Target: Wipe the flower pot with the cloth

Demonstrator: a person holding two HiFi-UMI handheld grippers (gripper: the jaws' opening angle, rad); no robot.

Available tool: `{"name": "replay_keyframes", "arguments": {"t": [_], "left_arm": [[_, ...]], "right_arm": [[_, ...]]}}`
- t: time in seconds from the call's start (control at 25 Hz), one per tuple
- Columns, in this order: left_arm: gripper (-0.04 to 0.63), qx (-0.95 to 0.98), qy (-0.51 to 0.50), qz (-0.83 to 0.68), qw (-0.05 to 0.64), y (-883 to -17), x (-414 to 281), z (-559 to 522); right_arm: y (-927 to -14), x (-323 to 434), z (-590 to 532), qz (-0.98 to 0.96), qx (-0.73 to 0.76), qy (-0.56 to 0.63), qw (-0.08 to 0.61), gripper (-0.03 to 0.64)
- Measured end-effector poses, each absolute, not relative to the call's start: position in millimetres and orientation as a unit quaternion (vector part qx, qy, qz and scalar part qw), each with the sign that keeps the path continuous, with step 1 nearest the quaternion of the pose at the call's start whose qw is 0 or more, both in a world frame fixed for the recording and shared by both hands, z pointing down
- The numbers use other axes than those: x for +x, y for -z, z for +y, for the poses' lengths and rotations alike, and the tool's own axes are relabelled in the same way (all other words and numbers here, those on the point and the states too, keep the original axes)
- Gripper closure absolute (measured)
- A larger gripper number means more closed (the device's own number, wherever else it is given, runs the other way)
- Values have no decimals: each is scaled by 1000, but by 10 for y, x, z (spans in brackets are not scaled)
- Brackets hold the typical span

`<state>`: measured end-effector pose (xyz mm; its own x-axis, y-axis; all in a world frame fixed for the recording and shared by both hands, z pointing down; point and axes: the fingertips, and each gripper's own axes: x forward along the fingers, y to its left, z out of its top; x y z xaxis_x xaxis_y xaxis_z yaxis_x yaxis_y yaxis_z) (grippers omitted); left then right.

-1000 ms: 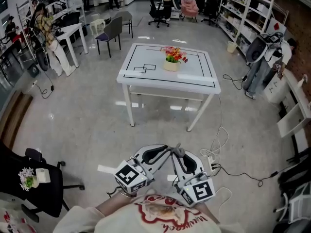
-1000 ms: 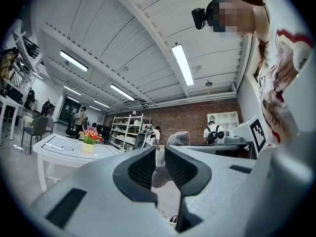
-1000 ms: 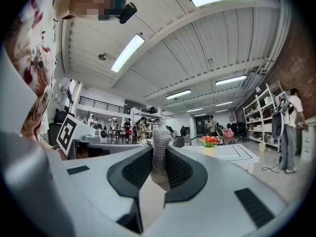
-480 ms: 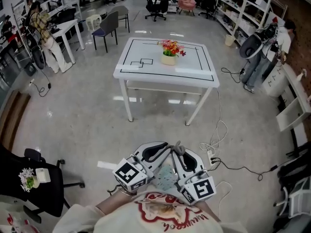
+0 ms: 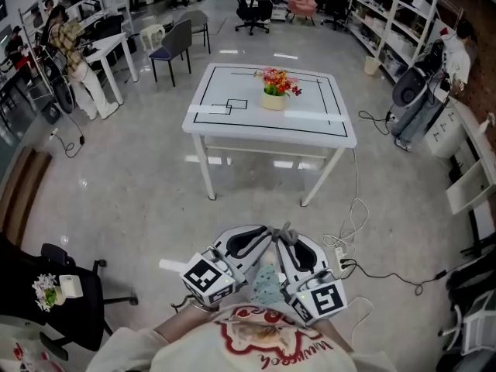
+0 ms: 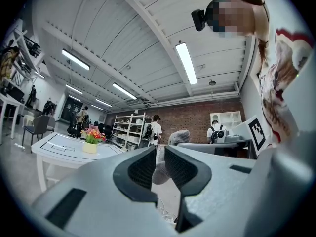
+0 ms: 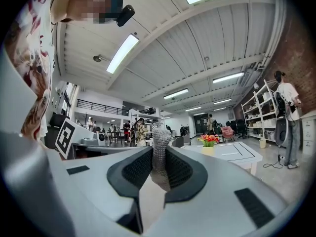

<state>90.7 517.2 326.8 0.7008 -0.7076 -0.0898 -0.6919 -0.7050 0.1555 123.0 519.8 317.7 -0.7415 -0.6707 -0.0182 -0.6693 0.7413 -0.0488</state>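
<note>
White table (image 5: 232, 122), upper centre: flower pot (image 5: 273, 101) on it, position little changed since a second ago. Left gripper (image 5: 269, 235) and right gripper (image 5: 284, 242), bottom centre, both clamped on cloth (image 7: 160, 152). Pot well apart; wiping not begun.

We count one white worktop (image 5: 314, 103), one flower pot (image 5: 273, 101) and one grey cloth (image 5: 284, 236). We count two claws, the left claw (image 6: 159, 154) and the right claw (image 7: 158, 154), and two marker cubes, the left cube (image 5: 208, 279) and the right cube (image 5: 325, 301).
</note>
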Motion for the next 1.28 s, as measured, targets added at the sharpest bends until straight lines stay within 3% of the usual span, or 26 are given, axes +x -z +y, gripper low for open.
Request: {"name": "replay_keyframes", "arguments": {"t": [1.28], "left_arm": [[534, 901, 68, -428, 37, -3114, 1051, 2469]], "right_arm": [[-3000, 1402, 2414, 946, -321, 19, 34, 554]]}}
